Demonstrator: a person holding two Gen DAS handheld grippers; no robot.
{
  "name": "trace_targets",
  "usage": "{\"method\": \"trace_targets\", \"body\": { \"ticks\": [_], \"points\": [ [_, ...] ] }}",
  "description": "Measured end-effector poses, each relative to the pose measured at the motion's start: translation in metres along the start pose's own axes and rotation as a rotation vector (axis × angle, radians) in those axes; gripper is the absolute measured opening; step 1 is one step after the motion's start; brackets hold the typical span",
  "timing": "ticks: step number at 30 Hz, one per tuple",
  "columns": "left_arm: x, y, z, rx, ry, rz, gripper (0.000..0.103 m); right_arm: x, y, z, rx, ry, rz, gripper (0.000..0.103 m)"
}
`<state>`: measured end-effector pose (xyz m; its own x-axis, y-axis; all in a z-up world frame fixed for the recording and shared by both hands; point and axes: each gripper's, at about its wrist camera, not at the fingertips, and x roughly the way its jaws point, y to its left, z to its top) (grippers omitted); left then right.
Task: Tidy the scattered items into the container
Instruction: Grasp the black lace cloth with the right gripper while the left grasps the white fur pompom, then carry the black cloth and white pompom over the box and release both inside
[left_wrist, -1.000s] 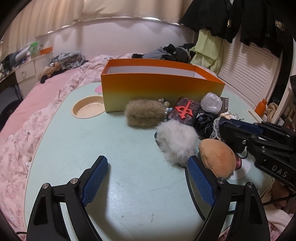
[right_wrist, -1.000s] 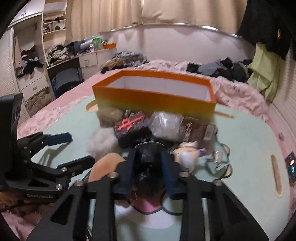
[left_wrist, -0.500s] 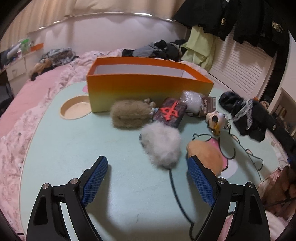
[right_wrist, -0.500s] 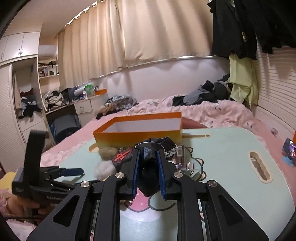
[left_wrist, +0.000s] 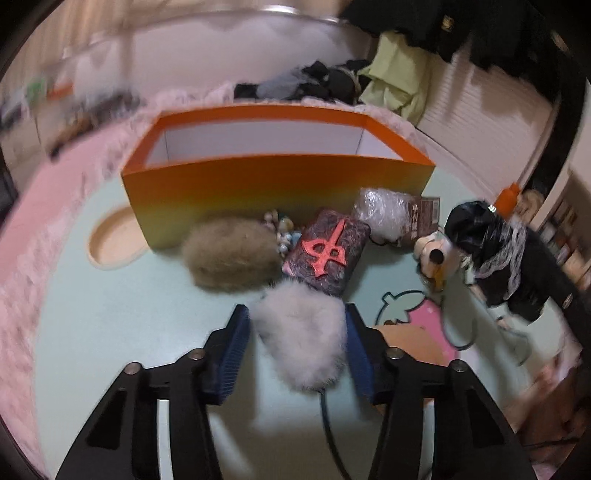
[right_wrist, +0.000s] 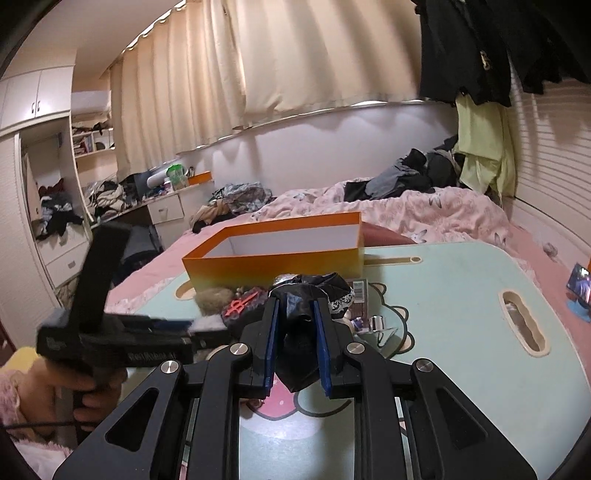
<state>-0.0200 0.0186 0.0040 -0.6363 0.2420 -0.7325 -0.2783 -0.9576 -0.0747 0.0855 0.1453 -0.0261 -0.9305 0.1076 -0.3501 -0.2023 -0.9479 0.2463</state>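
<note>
meanwhile the left tool (left_wrist: 297, 341) has been closing around the white fur pompom (left_wrist: 301, 338), which could slip free; the right tool (right_wrist: 295, 345) stays clamped on black lace cloth (right_wrist: 308, 295).

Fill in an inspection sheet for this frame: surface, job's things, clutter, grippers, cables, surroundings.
Surface: pale green cartoon-print lap table resting on pink bedding.
Job's things: open orange cardboard box, nothing seen inside; brown fur puff, dark red-emblem pouch, clear plastic packet, small plush toy lie in front of it.
Clutter: tan rounded object, partly hidden.
Grippers: left gripper has just been closing around a white fur puff; right gripper shut on a black lace-trimmed bundle, raised above the table.
Cables: dark cable beneath the white puff.
Surroundings: curtains, hanging clothes, cluttered shelves.
</note>
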Motion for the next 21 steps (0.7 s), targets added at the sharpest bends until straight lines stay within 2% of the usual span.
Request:
{"method": "trace_targets", "body": {
  "ticks": [5, 12, 18, 21],
  "points": [
    [-0.008, 0.010, -0.002, -0.038, -0.011, -0.081, 0.036, 0.000, -0.004, 0.000, 0.017, -0.002, -0.004, 0.020],
    [-0.041, 0.020, -0.004, -0.023, -0.163, -0.028, 0.036, -0.002, -0.007, 0.003, 0.026, -0.021, -0.010, 0.020],
    [-0.056, 0.027, 0.019, -0.030, -0.217, -0.047, 0.036, 0.003, -0.008, 0.012, 0.018, -0.015, -0.017, 0.020],
    [-0.060, 0.033, 0.039, -0.025, -0.219, -0.046, 0.036, 0.009, -0.011, 0.025, 0.032, -0.014, -0.008, 0.020]
  ]
}}
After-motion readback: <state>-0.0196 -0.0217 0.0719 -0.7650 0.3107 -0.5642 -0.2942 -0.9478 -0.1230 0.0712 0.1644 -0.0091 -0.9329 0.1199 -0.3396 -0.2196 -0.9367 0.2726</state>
